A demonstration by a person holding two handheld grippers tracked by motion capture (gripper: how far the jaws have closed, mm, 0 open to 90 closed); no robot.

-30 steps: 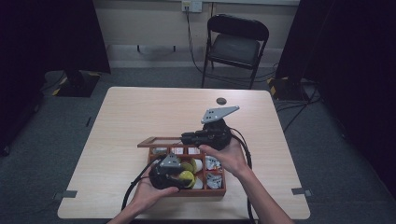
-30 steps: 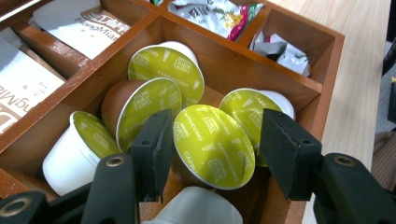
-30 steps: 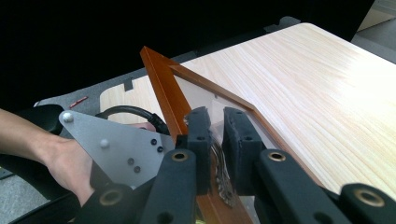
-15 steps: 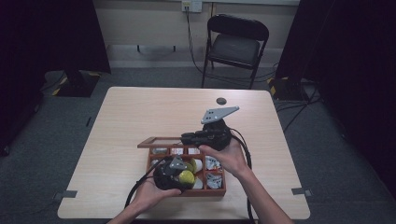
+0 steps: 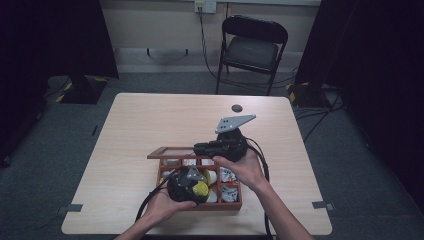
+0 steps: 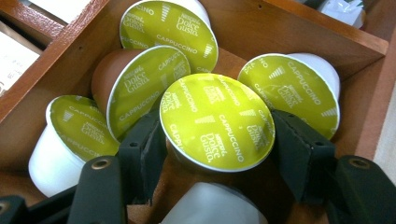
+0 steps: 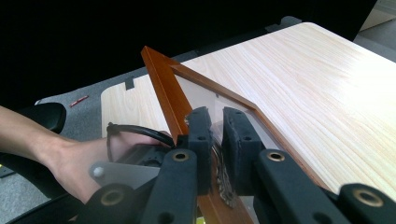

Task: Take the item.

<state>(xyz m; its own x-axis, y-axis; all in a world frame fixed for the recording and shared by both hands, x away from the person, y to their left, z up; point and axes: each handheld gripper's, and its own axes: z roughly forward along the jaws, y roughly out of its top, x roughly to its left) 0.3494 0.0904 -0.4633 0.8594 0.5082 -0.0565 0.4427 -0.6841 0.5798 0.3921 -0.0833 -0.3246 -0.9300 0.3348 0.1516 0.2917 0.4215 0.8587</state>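
Left gripper point(image 6: 217, 154) is clamped on a cappuccino capsule point(image 6: 217, 121) inside the wooden box point(image 6: 299, 35), not lifted yet; right gripper point(image 7: 218, 140) pinches the glass lid point(image 7: 161, 88) open.

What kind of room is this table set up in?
Probably a lab or studio space set up for recording, not a home: a bare wooden table on grey carpet, black curtains at the sides, a folding chair against the wall, and cables trailing across the floor.

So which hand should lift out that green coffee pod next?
Probably the left. The left gripper already has its jaws on either side of the green-topped pod inside the wooden box. The right gripper is busy, shut on the box lid.
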